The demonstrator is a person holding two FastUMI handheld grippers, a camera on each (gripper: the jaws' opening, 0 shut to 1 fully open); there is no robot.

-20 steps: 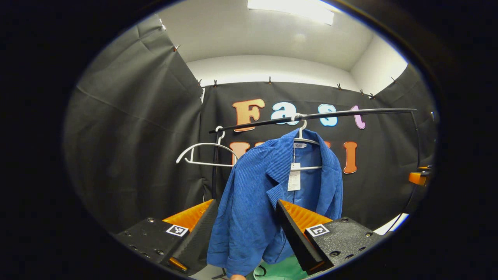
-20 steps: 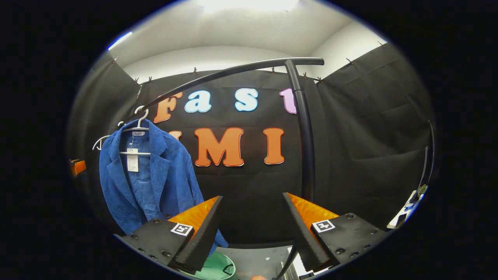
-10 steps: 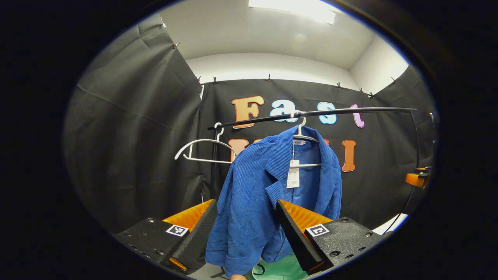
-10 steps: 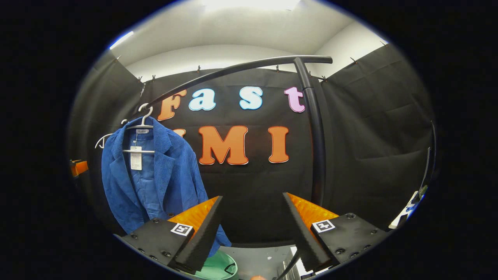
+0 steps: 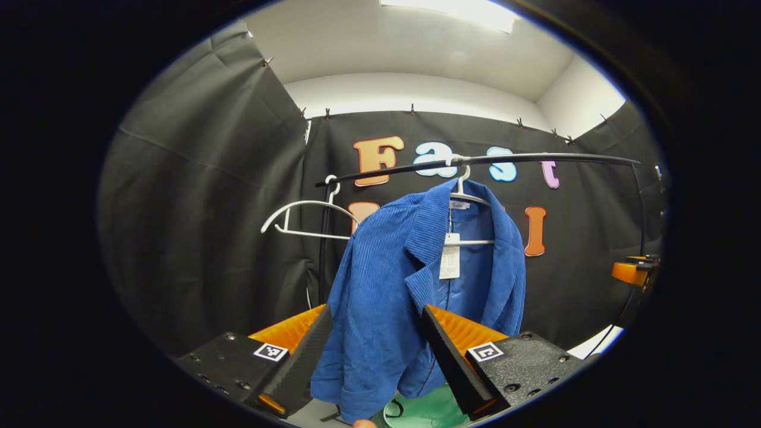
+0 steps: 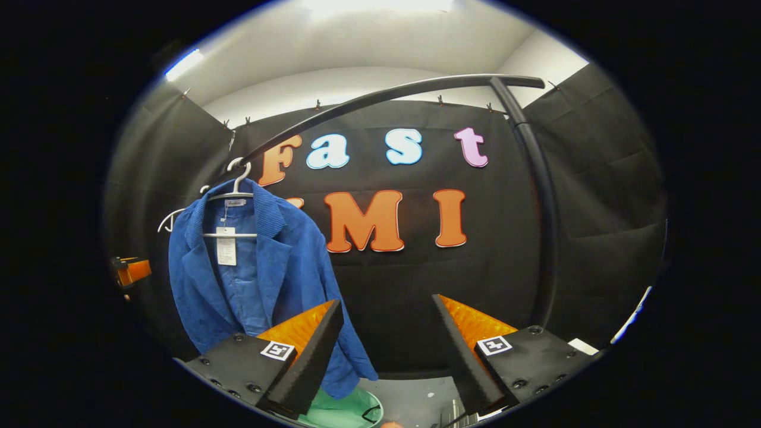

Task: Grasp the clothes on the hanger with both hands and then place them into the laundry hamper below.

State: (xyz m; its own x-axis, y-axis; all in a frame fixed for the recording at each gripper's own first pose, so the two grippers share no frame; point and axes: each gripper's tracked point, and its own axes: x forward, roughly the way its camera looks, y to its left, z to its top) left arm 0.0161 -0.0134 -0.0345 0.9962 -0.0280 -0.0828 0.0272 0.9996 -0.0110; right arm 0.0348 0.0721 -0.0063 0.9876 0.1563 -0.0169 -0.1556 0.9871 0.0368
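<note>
We see only a green sliver of the hamper (image 5: 428, 410), cut off under the blue jacket (image 5: 392, 297) hanging on its white hanger (image 5: 469, 199) from the black rail (image 6: 380, 98), with both left tongs (image 5: 374, 351) and right tongs (image 6: 386, 351) apart, holding nothing.

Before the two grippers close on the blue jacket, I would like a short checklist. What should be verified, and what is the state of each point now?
1. Left gripper open: ok, its fingers stand wide apart.
2. Right gripper open: ok, also wide apart.
3. Blue jacket on its white hanger, hooked on the black rail: ok.
4. Left gripper lined up with the jacket: ok, the cloth shows between its fingers; contact cannot tell.
5. Right gripper lined up with the jacket: not ok, the jacket lies off to the side of its fingers.
6. Green hamper below the jacket: ok, its rim shows under the hem.
</note>
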